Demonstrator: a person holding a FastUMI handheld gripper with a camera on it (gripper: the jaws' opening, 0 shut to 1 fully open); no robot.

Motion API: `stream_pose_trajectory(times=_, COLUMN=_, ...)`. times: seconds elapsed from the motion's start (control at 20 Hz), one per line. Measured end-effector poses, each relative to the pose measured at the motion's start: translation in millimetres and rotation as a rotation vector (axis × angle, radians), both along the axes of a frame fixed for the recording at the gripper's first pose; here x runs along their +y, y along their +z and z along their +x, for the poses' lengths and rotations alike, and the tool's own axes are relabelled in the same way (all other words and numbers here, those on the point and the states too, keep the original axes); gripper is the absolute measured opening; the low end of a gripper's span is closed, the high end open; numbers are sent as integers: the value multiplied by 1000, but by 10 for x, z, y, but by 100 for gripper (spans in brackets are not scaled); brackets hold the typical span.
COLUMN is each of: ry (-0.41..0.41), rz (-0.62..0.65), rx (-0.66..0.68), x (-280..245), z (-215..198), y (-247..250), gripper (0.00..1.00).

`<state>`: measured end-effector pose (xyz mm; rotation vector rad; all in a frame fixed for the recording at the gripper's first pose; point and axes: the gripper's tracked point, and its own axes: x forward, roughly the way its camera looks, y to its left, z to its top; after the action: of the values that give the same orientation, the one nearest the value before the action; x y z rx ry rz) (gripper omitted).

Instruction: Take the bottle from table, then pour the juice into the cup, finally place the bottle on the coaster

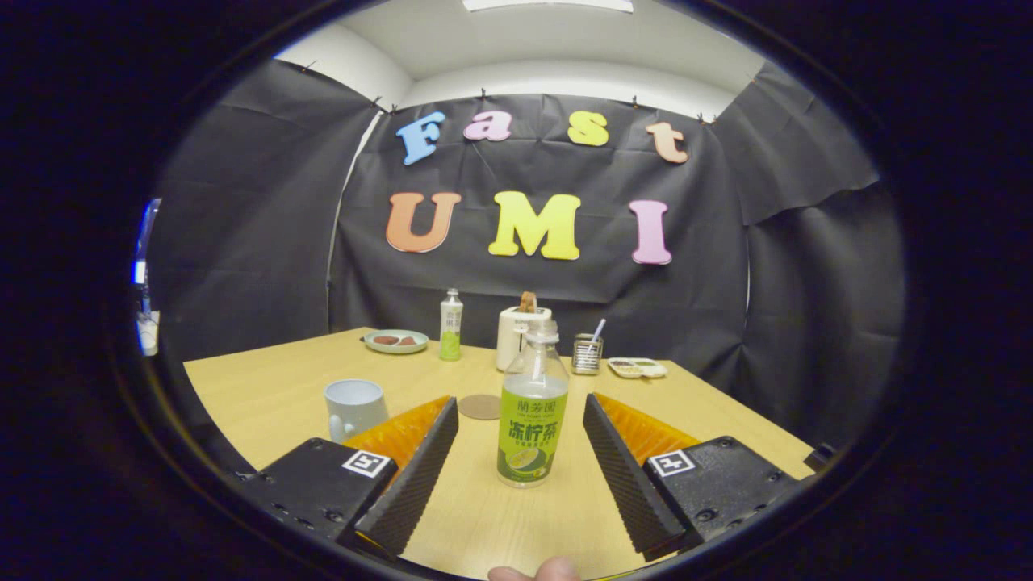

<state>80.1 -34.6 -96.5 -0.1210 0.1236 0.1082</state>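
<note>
Fingers (420, 472) of the gripper (520, 476) are spread wide, with nothing held, their ribbed inner faces turned toward the gap. Between them, touched by neither, the bottle (532, 411) is seen standing upright on the pale wood-grain desk (266, 395), its long axis vertical and square to the closing line of the fingers. It is a clear plastic bottle with a green label and a cap still on. A squeeze at label height seems to be what the coming grasp calls for. Beyond the bottle and slightly left of it, a round brown coaster (480, 407) lies flat. Farther left of the bottle, a white handled cup (355, 407) stands upright.
</note>
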Motion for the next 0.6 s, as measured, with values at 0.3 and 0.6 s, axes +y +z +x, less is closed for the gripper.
stream_pose_trajectory(times=0.3, ry=-46, rz=35, rx=115, x=-68, z=526, y=-422, gripper=100)
stream_pose_trajectory(times=0.6, ry=-83, rz=106, rx=154, x=-109, z=840, y=-438, gripper=100)
